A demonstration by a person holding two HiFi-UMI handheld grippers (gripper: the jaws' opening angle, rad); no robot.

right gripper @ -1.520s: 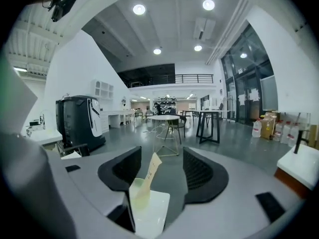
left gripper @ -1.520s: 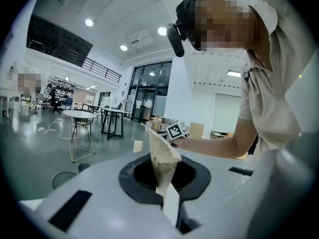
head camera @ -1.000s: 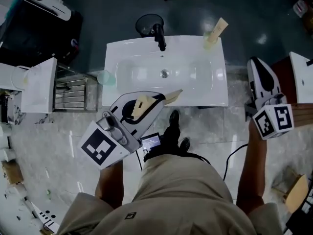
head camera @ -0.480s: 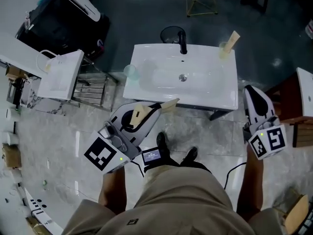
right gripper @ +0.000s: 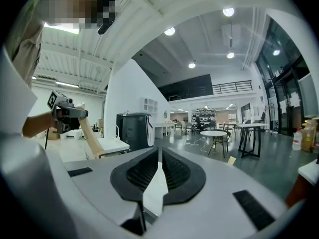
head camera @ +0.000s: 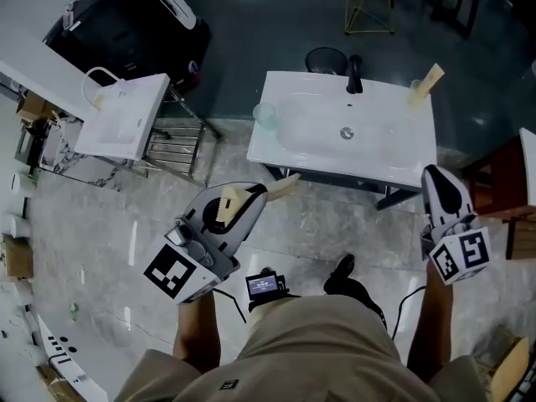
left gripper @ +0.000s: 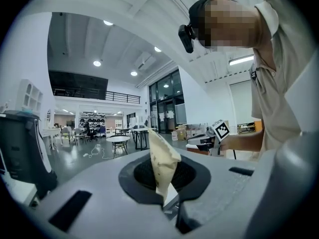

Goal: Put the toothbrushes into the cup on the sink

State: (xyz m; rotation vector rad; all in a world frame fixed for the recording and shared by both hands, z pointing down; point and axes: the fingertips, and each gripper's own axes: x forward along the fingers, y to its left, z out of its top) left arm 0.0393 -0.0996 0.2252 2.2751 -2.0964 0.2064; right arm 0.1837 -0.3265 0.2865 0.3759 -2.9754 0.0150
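Note:
My left gripper (head camera: 260,190) is shut on a pale bamboo toothbrush (head camera: 282,185), held over the floor in front of the white sink (head camera: 375,159). In the left gripper view the toothbrush (left gripper: 161,161) stands up between the shut pads. A clear cup (head camera: 265,115) sits on the sink's left corner. Another cup (head camera: 415,95) at the far right corner holds a second toothbrush (head camera: 430,79). My right gripper (head camera: 440,174) hangs to the right of the sink, shut with nothing in it (right gripper: 159,169).
A black tap (head camera: 355,74) stands at the back of the sink, with a black bin (head camera: 323,59) behind it. A second white basin on a metal rack (head camera: 126,117) stands to the left. Wooden furniture (head camera: 512,199) is at the right. Grey tiled floor lies between.
The sink has slid up and to the right in the head view and looks smaller, as the person has stepped back. Both grippers are over the floor; the left still holds the toothbrush.

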